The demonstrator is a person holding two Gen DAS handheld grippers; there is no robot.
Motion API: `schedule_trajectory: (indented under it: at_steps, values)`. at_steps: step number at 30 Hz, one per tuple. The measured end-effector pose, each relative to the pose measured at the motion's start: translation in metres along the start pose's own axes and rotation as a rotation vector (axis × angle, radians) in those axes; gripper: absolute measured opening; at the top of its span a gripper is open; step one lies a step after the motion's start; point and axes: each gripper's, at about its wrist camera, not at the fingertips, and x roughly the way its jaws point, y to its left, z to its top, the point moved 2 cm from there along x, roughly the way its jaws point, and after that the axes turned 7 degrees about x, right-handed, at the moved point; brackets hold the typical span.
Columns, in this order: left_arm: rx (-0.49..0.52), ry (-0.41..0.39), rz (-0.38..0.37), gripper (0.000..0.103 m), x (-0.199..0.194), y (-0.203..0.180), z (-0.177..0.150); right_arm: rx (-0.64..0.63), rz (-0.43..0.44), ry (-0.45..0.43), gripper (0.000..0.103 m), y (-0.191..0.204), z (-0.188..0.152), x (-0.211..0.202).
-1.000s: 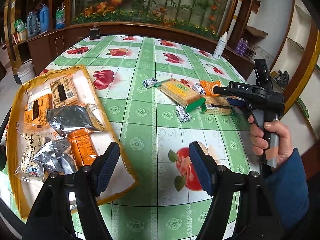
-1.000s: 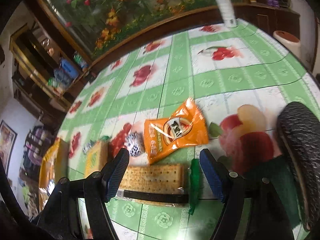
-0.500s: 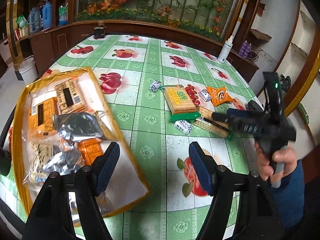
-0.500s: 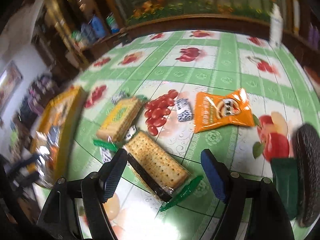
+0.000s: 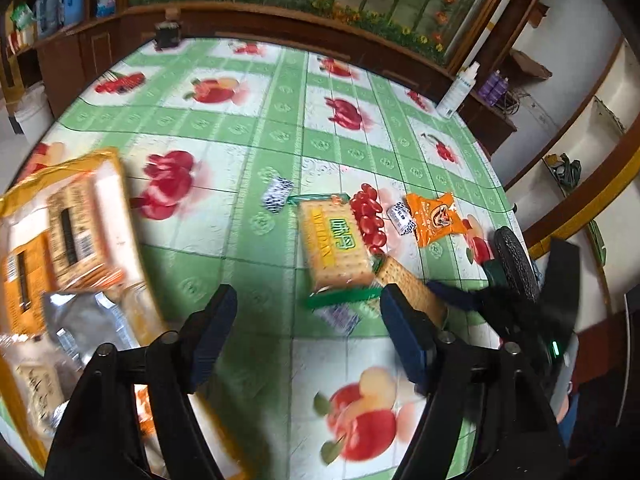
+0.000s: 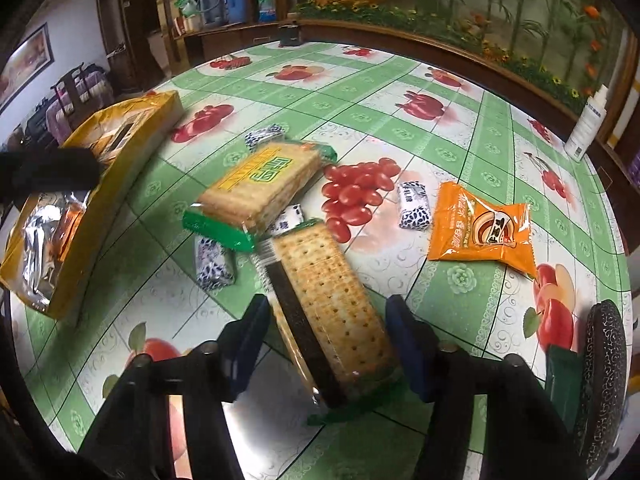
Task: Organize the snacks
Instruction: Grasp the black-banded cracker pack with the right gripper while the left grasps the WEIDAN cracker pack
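At the far left, the yellow tray (image 6: 132, 152) is sitting on the table (image 6: 460, 152), holding silver and orange packets. The left gripper (image 5: 308, 336) is hanging over the green cloth beside it, its fingers spread with nothing between them. Further right, the yellow cracker pack (image 6: 264, 184) is lying across small blue-and-white candies (image 6: 214, 262). The right gripper (image 6: 328, 344) is straddling the long cracker sleeve (image 6: 332, 312); its fingers have just been closing, the sleeve lying between them, and whether they are already pressing it I cannot tell. The orange snack bag (image 6: 482, 228) is lying alone further right.
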Motion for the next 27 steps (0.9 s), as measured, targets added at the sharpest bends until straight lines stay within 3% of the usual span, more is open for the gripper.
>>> schedule_trajectory:
  at_steps: [4,11,16,18,20,27]
  values:
    - [-0.001,0.034,0.018,0.074,0.022,-0.006,0.016,0.047,-0.006,-0.001,0.049,-0.011,0.001,-0.008]
    - [-0.030,0.132,0.020,0.074,0.071,-0.013,0.033,0.150,0.018,0.011,0.048,-0.031,0.004,-0.014]
    - [-0.010,0.126,0.050,0.074,0.088,-0.016,0.034,0.164,0.015,0.021,0.048,-0.032,0.003,-0.013]
    - [-0.002,0.122,0.066,0.063,0.092,-0.016,0.032,0.170,0.016,0.026,0.048,-0.033,0.003,-0.012]
    - [0.005,0.097,0.086,0.045,0.091,-0.015,0.032,0.168,0.014,0.029,0.048,-0.032,0.003,-0.011]
    - [0.016,0.054,0.077,0.045,0.075,-0.012,0.022,0.169,0.020,0.022,0.048,-0.030,0.003,-0.010]
